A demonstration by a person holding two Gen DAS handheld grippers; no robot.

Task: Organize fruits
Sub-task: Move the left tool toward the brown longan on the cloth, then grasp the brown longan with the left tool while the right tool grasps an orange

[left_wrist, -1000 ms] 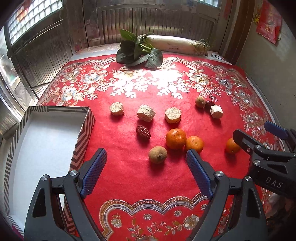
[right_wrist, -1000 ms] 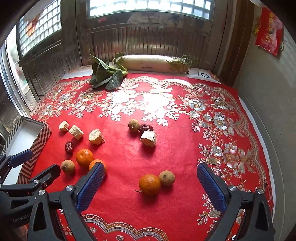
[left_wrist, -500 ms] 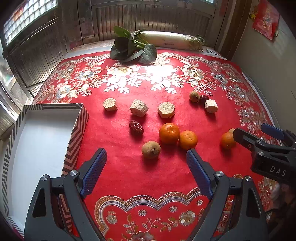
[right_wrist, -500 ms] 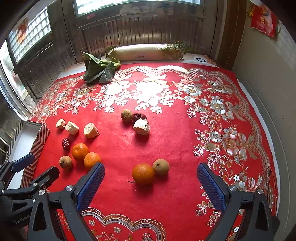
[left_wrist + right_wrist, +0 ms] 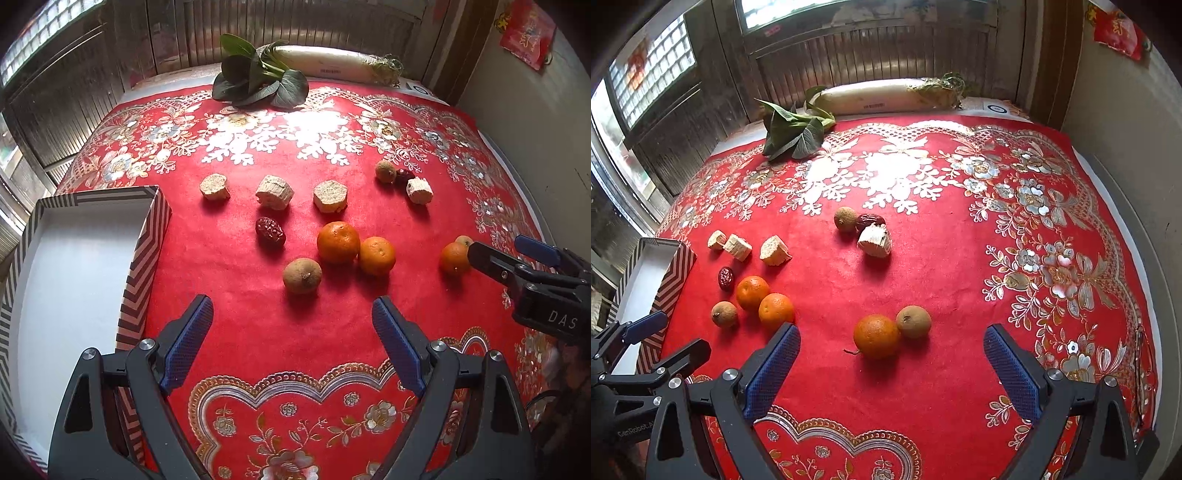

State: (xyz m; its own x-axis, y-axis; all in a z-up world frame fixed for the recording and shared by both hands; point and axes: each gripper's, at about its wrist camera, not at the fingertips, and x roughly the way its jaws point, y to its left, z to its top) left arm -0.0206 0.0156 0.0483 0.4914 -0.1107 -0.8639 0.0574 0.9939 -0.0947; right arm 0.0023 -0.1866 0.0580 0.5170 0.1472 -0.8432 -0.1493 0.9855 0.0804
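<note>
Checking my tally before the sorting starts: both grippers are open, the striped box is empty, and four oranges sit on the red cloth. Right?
Not quite: there are three oranges, not four. The right wrist view shows a touching pair near the striped box and one more between the right gripper's open fingers. The left gripper is open too, and the box is empty.

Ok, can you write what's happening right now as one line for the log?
left hand-held gripper: open, empty | right hand-held gripper: open, empty, behind orange | striped box: empty | fruit: all on red cloth
</note>
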